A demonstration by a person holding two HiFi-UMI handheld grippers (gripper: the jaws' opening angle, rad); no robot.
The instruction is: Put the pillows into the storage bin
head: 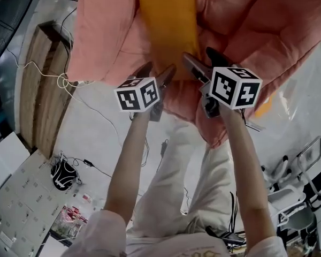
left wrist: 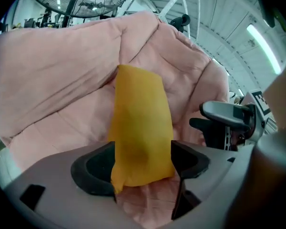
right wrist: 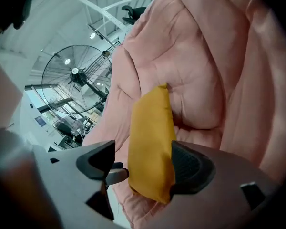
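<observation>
While the yellow pillow point(head: 168, 25) lies on the pink quilt point(head: 241, 31), the left gripper point(head: 159, 71) and the right gripper point(head: 200, 58) point at its near end. Both sets of jaws are spread wide, with the pillow showing between them, not pinched.

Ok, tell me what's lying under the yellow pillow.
The yellow pillow rests on a pink quilt, which shows all around it. The patch right under the pillow is covered, as is whatever lies below the quilt.
</observation>
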